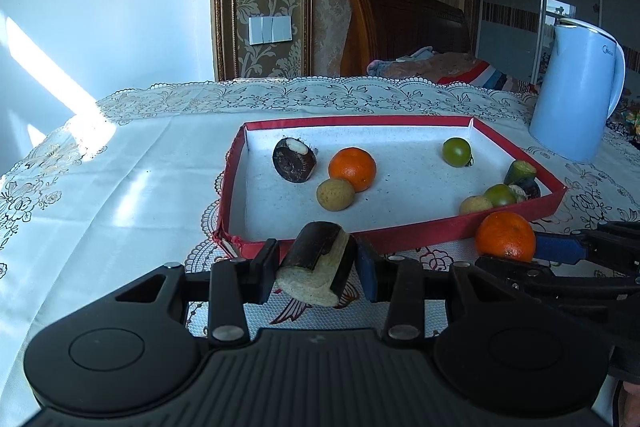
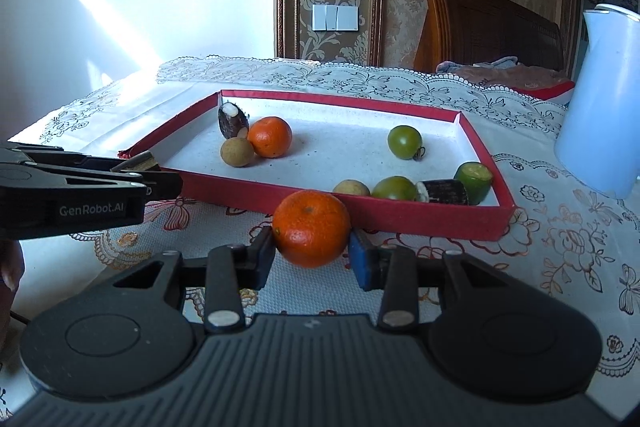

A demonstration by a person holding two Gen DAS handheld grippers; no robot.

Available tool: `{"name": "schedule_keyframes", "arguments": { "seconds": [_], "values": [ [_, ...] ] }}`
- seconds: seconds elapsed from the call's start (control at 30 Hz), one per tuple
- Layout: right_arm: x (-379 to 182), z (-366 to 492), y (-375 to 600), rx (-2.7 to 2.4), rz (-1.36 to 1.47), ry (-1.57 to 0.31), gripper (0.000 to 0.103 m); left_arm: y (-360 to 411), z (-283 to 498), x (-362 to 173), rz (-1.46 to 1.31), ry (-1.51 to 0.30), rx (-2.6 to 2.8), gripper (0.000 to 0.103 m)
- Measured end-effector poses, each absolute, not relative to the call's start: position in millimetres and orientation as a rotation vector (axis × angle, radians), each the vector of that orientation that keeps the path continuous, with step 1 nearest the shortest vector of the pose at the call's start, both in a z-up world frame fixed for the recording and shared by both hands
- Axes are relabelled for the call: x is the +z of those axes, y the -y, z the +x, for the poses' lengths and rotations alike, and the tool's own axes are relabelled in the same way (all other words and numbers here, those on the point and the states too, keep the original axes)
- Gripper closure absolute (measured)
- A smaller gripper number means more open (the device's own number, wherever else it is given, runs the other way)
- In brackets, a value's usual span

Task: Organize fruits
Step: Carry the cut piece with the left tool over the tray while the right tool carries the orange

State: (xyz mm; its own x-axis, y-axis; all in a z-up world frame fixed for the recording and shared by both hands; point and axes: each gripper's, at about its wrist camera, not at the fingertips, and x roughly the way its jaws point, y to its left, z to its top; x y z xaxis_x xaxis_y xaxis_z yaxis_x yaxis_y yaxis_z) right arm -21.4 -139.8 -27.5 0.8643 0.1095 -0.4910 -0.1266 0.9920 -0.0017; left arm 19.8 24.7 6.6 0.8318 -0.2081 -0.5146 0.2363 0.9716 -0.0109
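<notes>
In the left wrist view, the left gripper [image 1: 316, 269] is clamped on a short piece of sugar cane [image 1: 318, 261], dark-skinned with a pale cut end, held just short of the near wall of the red tray [image 1: 400, 241]. The tray sits on a surface covered by a lace cloth [image 1: 132, 187]. Inside it, toward 11 o'clock, lies a dark cane piece [image 1: 293, 160]; just right of it an orange [image 1: 352, 168] touches a small tan fruit [image 1: 335, 194]. At 1 o'clock sits a green tomato [image 1: 457, 151]. The tray's right corner, at about 3 o'clock, holds a cluster: a tan fruit, a green tomato, a dark cane piece and a green cut piece. Outside the tray at 3 o'clock, the right gripper [image 1: 520, 255] holds a second orange [image 1: 506, 235]. A pale blue kettle [image 1: 576, 95] stands at 2 o'clock.

In the right wrist view, the right gripper [image 2: 312, 257] is clamped on the second orange [image 2: 311, 228], which sits just in front of the tray's near wall [image 2: 420, 221]. The left gripper [image 2: 148, 175] comes in from 9 o'clock with the sugar cane [image 2: 140, 163] between its tips, at the tray's near left corner. Within the tray the same fruits show: the orange [image 2: 269, 137] at 11 o'clock, the green tomato [image 2: 405, 141] at 1 o'clock. The kettle [image 2: 600, 99] stands at 2 o'clock.
</notes>
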Motion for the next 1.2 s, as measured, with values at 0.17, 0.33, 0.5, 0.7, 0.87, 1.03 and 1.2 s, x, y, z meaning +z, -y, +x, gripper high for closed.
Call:
{"name": "schedule_keyframes", "arguments": {
  "seconds": [0.17,0.33,0.5,0.7,0.87,1.03,1.2],
  "values": [
    [-23.3,-25.3,148.6,0.112,-0.001,-0.491,0.066,-28.9,18.2,10.4,0.018,-0.511,-0.23,0.063],
    [-8.3,-25.5,154.6,0.113,-0.006,-0.454,0.066,-24.2,19.1,16.2,0.02,-0.48,-0.198,0.063],
    [1.5,-8.3,162.7,0.084,-0.013,-0.439,0.066,-14.7,30.8,25.1,0.018,-0.476,-0.152,0.063],
    [3.4,31.6,179.0,0.037,0.007,-0.466,0.066,1.1,60.2,31.3,0.03,-0.493,-0.133,0.063],
    [1.6,55.7,181.6,0.019,-0.002,-0.461,0.066,14.5,84.2,26.7,0.026,-0.522,-0.109,0.063],
    [-2.8,81.3,182.6,0.001,-0.009,-0.479,0.066,22.3,102.7,25.4,0.017,-0.529,-0.095,0.063],
    [-8.2,99.5,188.2,-0.021,0.019,-0.496,0.066,25.4,114.6,21.7,0.025,-0.521,-0.061,0.063]
  ]
}}
